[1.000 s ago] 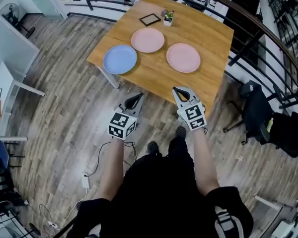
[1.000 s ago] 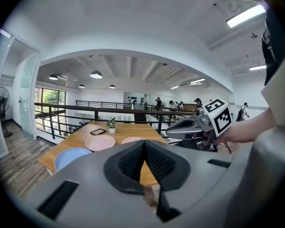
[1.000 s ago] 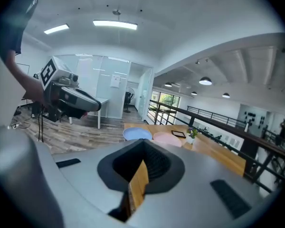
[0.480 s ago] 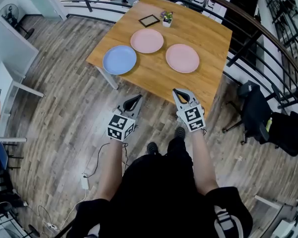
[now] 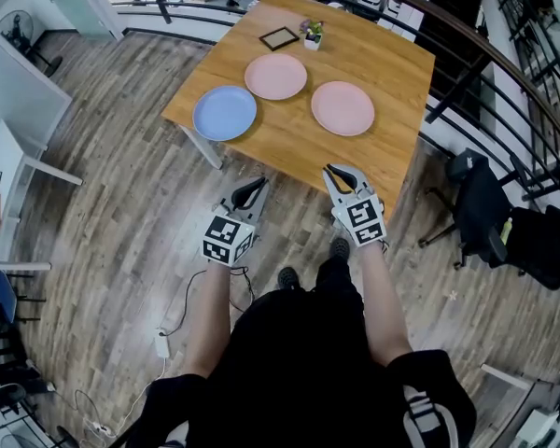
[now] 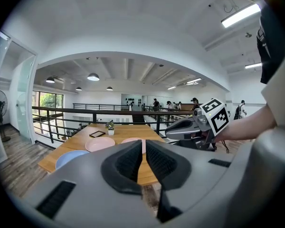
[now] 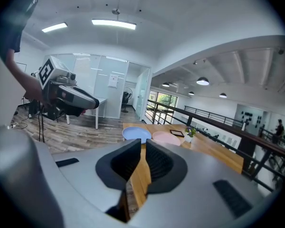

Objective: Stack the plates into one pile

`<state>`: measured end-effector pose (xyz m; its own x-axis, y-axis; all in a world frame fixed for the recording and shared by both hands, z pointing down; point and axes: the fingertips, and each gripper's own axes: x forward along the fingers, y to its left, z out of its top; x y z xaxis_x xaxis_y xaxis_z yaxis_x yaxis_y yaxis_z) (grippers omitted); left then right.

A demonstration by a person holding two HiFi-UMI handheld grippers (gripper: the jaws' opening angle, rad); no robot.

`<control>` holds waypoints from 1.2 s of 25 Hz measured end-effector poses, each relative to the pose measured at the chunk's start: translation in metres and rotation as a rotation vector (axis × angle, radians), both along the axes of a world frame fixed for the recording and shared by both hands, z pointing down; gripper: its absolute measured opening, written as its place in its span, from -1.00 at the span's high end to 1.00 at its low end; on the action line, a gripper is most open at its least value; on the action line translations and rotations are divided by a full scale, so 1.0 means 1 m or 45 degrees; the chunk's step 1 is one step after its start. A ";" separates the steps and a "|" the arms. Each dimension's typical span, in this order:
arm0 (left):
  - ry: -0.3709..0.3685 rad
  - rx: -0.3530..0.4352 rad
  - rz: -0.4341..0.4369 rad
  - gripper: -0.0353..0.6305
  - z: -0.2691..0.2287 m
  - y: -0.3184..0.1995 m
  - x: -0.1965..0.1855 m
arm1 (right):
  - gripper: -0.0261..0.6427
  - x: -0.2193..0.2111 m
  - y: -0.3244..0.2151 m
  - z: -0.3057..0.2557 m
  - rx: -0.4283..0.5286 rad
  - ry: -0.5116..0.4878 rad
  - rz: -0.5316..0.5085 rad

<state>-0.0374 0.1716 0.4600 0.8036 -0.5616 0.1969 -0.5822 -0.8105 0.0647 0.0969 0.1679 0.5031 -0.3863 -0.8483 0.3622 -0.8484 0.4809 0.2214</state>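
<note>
Bright, even indoor light; ceiling strips [image 7: 113,23] glare white. Strong fisheye bending at edges. Corners vignetted black.

The table's [image 5: 387,157] near strip lies open along its near edge. Three plates [image 5: 276,76] fill the middle, with a plant [image 5: 312,33] and frame [image 5: 280,37] at the far edge. A railing [image 5: 457,90] closes the right.

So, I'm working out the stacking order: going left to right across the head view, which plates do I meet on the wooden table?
blue plate → middle pink plate, set farther back → right pink plate
</note>
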 end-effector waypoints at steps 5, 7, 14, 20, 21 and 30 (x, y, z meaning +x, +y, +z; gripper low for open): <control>0.005 -0.016 0.017 0.82 0.003 0.004 0.000 | 0.71 0.000 0.003 0.003 -0.010 -0.004 0.008; 0.009 -0.021 0.020 0.82 0.003 0.003 0.001 | 0.67 0.001 0.003 0.003 -0.013 -0.005 0.009; -0.014 -0.011 0.017 0.55 0.004 0.006 0.001 | 0.54 0.002 0.007 0.004 -0.006 0.000 0.011; -0.031 0.000 0.013 0.38 0.003 0.006 0.000 | 0.35 0.006 0.005 0.000 0.020 0.009 0.034; -0.030 0.000 0.014 0.36 0.002 0.006 0.001 | 0.31 0.007 0.005 0.002 0.017 0.012 0.039; -0.042 0.009 0.018 0.24 0.002 0.006 0.006 | 0.14 0.023 0.007 0.005 0.012 0.018 0.093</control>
<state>-0.0318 0.1778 0.4622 0.8044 -0.5520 0.2198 -0.5727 -0.8188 0.0397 0.1197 0.1752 0.5079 -0.3185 -0.8774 0.3587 -0.8778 0.4159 0.2379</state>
